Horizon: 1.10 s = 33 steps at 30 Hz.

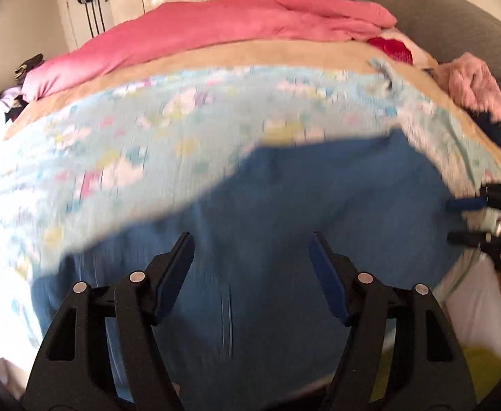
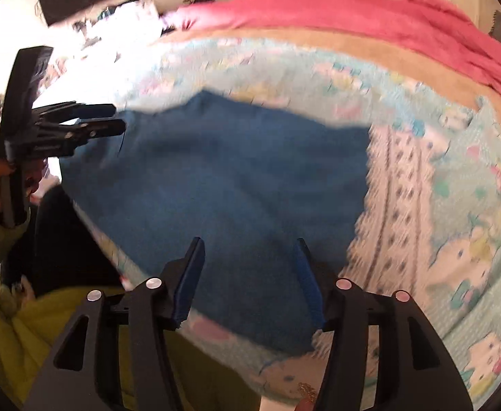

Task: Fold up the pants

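Note:
Blue pants (image 1: 319, 198) lie spread flat on a light blue cartoon-print bedspread (image 1: 148, 130); they also show in the right wrist view (image 2: 233, 178). My left gripper (image 1: 252, 239) is open and empty above the near part of the pants. It also shows in the right wrist view (image 2: 118, 120) at the pants' left edge. My right gripper (image 2: 248, 243) is open and empty above the pants' near edge. It also shows in the left wrist view (image 1: 455, 221) at the pants' right edge. Both views are motion-blurred.
A pink duvet (image 1: 216, 24) lies bunched along the far side of the bed over a beige blanket (image 1: 250, 56). A fluffy pink garment (image 1: 476, 85) and dark clothes sit at the right by a grey headboard (image 1: 438, 7). My yellow-green sleeve (image 2: 28, 325) is at lower left.

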{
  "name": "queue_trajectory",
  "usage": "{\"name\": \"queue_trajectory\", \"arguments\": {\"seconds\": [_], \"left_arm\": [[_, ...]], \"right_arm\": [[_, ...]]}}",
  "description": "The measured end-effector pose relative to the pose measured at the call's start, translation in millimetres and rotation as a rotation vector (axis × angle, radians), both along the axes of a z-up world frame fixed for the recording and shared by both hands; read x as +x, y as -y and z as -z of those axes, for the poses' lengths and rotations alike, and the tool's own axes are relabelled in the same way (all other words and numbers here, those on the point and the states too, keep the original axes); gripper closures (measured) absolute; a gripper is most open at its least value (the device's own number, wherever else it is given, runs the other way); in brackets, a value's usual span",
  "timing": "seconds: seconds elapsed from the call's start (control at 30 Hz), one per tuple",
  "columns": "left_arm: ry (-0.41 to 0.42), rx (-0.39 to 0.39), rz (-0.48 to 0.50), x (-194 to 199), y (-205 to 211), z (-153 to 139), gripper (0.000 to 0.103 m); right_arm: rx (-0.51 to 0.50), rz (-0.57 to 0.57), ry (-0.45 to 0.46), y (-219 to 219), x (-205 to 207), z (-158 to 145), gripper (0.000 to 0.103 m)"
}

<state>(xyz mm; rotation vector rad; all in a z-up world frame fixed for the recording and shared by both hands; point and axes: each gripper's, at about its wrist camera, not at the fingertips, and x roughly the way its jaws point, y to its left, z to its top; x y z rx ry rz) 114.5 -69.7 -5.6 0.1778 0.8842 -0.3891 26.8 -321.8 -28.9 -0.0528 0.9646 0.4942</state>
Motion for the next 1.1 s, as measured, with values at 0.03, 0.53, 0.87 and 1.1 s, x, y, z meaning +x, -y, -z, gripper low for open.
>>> {"name": "queue_trajectory", "arguments": {"seconds": [0.03, 0.53, 0.87, 1.1], "left_arm": [[-0.015, -0.020, 0.001, 17, 3, -3, 0.042], [-0.239, -0.217, 0.009, 111, 31, 46, 0.100], [-0.244, -0.288, -0.025, 113, 19, 58, 0.101], [-0.216, -0.267, -0.026, 110, 19, 49, 0.100]], "right_arm": [[-0.002, 0.014, 0.008, 2, 6, -2, 0.047], [-0.029, 0.094, -0.024, 22, 24, 23, 0.037], [-0.002, 0.145, 0.041, 41, 41, -5, 0.037], [0.109, 0.356, -0.035, 106, 117, 6, 0.058]]}}
